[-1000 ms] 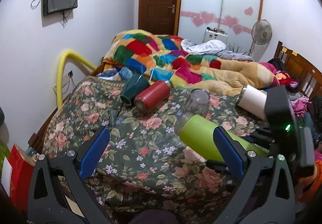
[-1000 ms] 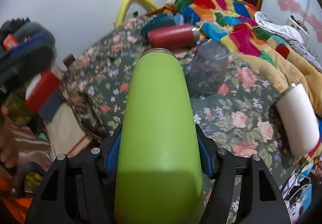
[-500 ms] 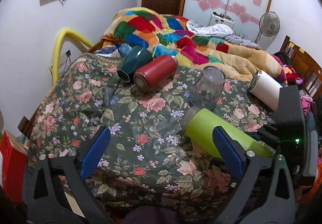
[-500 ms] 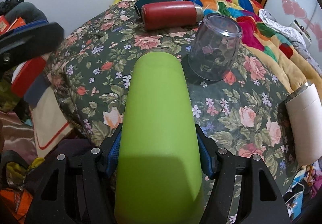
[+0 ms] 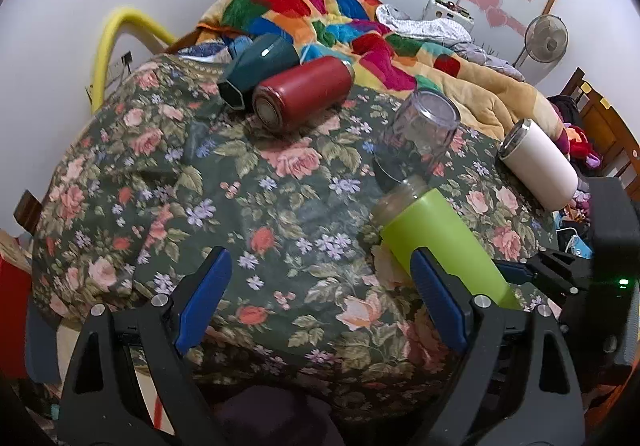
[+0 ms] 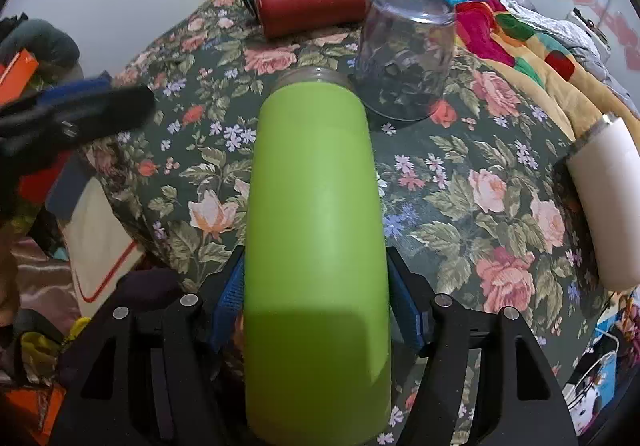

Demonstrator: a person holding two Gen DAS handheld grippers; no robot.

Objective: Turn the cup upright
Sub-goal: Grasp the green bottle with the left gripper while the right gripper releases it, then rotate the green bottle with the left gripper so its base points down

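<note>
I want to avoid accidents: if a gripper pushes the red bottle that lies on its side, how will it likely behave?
The red bottle is a smooth cylinder lying on its side, so it would probably roll. The teal cup touching it may block rolling that way. The soft floral cover looks uneven, so it might roll only a little.

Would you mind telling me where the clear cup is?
In the right wrist view, the clear cup stands upside down, centre-right on the floral cover, beyond the green bottle.

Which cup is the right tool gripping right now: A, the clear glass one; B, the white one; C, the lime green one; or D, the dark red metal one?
C: the right tool has its blue pads clamped on both sides of the lime green cup.
</note>
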